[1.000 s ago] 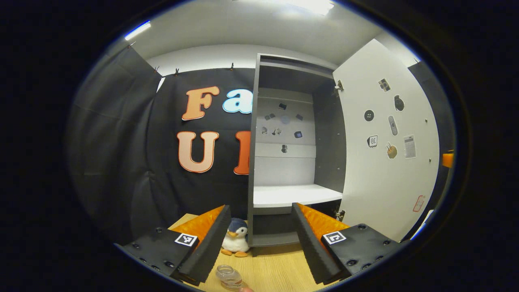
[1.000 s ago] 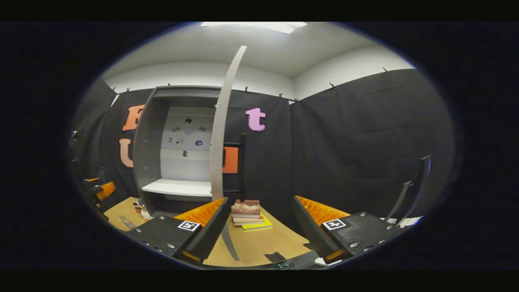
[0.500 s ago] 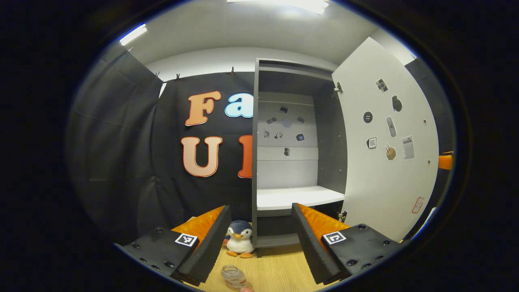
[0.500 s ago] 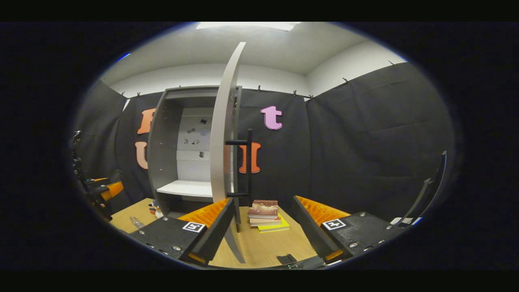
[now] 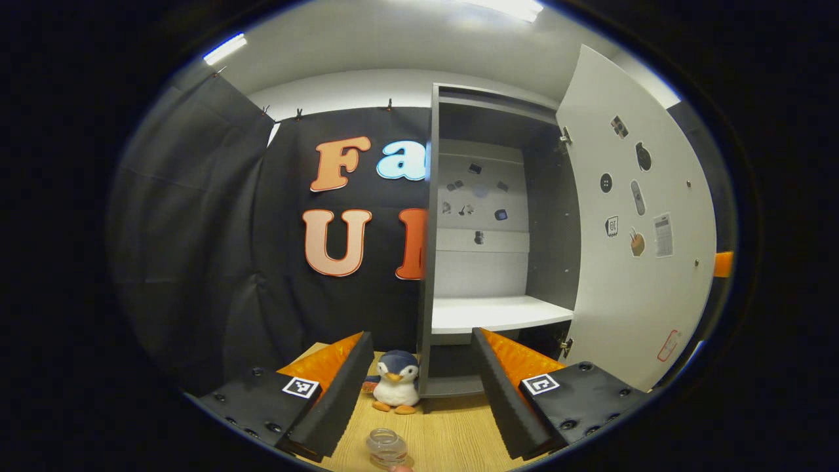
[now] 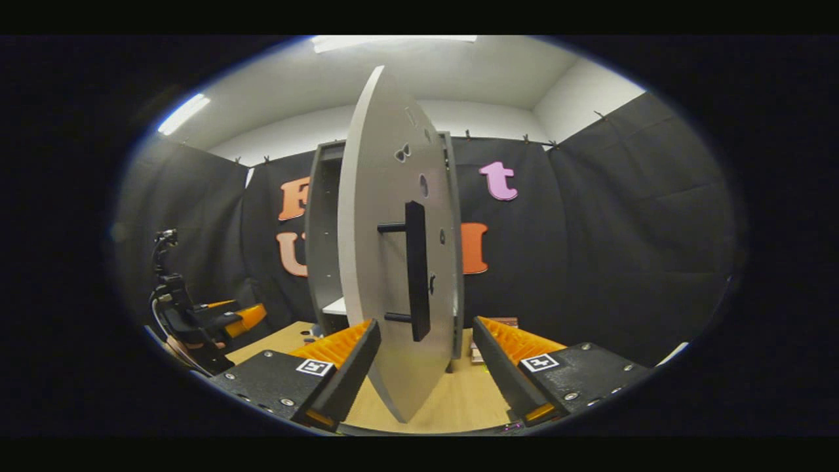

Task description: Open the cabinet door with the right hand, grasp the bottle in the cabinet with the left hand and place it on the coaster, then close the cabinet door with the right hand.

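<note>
Right at the bottom of the left gripper view, the bottle [image 5: 387, 448] is seen standing upright on the wooden table [image 5: 446, 436], just below the left gripper [image 5: 419, 380], whose jaws are spread wide with nothing between them. A coaster can't really be made out under it, so whether that step is done has to be guessed; it looks done, tbh. A bit further back a toy penguin [image 5: 395, 390] is parked beside the cabinet [image 5: 427, 262], and the shelf inside is left bare.

Over on the right gripper view, the right gripper [image 6: 423, 367] is also held spread, empty, and the door [image 6: 393, 262] is caught edge-on straight ahead, roughly between the fingers. The handle [image 6: 417, 270] is a vertical bar, long axis straight up, sitting just above and beyond the jaws. So the closing move is judged to belong to the right hand, which is clearly the nearer one; the left gripper [image 6: 226, 318] is seen well off to the side.

Compared with a second ago, the door face and handle are now turned much more toward the right gripper, and the book stack is mostly hidden behind it.
</note>
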A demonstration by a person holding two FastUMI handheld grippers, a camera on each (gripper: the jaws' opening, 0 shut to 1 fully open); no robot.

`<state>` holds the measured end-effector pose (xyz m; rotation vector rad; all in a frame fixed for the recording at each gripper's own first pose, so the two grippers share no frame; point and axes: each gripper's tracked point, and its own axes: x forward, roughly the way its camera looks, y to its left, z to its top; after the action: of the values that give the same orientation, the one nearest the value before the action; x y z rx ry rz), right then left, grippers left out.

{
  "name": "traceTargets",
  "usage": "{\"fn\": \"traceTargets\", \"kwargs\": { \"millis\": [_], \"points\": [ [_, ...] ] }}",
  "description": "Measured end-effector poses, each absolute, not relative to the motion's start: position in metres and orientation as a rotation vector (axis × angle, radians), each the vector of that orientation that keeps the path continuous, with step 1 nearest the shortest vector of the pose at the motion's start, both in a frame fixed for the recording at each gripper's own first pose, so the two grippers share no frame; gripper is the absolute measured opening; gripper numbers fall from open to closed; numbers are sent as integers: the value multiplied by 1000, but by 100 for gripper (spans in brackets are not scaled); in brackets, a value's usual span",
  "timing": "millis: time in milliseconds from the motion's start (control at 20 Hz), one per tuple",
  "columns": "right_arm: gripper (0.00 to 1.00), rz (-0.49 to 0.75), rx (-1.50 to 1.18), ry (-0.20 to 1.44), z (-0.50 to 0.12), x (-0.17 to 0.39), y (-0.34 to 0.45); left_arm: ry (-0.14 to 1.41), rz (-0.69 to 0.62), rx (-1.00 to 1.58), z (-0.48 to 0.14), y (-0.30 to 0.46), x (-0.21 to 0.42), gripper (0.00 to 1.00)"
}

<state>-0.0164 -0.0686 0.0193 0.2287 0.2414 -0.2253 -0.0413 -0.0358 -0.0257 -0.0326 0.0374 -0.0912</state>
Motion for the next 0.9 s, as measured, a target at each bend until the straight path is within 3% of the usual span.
{"fn": "traceTargets", "kwargs": {
  "millis": [550, 700, 900],
  "points": [
    [89, -100, 276, 231, 4, 91, -1, 45, -22, -7, -34, 19, -11, 96],
    [97, -56, 316, 221, -6, 125, 16, 39, -12, -5, -34, 30, -4, 96],
    [94, -26, 336, 227, -13, 156, 25, 39, 16, -2, -35, 48, 2, 96]
  ]
}}
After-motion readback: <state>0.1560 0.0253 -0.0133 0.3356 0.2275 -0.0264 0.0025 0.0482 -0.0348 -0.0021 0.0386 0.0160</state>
